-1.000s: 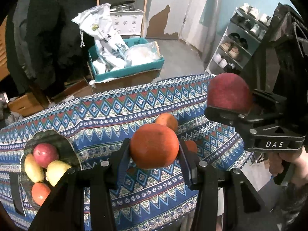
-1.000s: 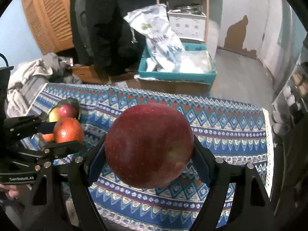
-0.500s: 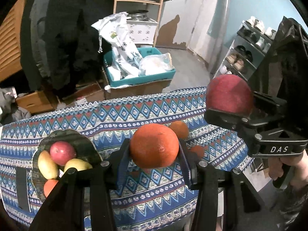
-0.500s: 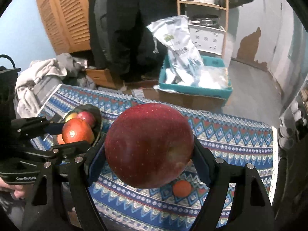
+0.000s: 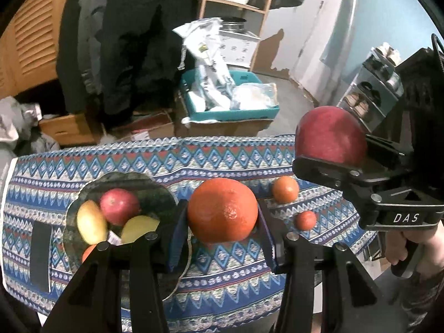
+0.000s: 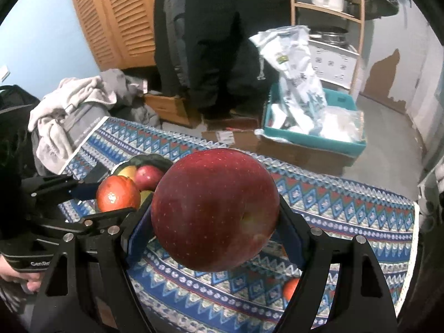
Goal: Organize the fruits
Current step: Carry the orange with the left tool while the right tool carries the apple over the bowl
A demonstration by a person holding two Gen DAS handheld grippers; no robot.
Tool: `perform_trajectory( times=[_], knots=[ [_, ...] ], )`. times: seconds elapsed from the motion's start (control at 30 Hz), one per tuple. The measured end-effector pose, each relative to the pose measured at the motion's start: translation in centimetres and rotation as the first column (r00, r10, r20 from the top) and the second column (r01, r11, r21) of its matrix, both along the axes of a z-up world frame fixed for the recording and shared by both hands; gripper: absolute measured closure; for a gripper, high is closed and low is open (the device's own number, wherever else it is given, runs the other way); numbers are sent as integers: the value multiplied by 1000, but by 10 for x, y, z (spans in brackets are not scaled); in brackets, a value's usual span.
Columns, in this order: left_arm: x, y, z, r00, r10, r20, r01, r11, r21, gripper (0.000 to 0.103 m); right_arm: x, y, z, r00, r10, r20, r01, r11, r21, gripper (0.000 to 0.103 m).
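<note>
Fruits are partly gathered: we see a dark bowl (image 5: 163, 194) with wavy rim on the patterned cloth (image 5: 222, 152) already holding a red apple (image 5: 119, 205), two yellow fruits and an orange one. We hold a dimpled orange (image 5: 222, 211) pinched in the left gripper (image 5: 222, 222) and a big glossy apple (image 6: 215, 209) clamped in the right gripper (image 6: 215, 222), both above the cloth. Two small round oranges (image 5: 285, 189) remain on the cloth, we judge.

A table is covered by a patterned cloth (image 5: 172, 161). On it are seen a dark fruit bowl (image 5: 155, 191), two small oranges (image 5: 285, 189) and a black flat object (image 5: 41, 254).
</note>
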State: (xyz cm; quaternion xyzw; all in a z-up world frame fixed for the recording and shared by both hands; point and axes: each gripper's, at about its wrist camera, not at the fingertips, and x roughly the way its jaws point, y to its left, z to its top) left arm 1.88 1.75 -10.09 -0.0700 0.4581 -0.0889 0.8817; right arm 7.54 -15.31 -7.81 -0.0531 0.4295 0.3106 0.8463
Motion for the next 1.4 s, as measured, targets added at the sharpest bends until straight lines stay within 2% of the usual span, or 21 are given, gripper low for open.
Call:
perform_trajectory(
  times=[0.2,0.7,1.03,1.4],
  knots=[
    [-6,23,-5,999,42,-10,-42,999,-2,55,3,27,-8,999,35,-24,-35,999,-5,23],
    [-10,85,-44,983,149,-106,-151,989,-7,54,12,99,-41,989,108,-99,-113,993,-42,23],
    [-14,102,-84,967,165,-196,-170,985,-7,54,18,132,-75,976,144,-167,-157,985,-72,23],
    [-9,112,-106,949,183,-258,-194,981,-18,54,26,155,-108,962,160,-223,-187,977,-105,23]
  ],
)
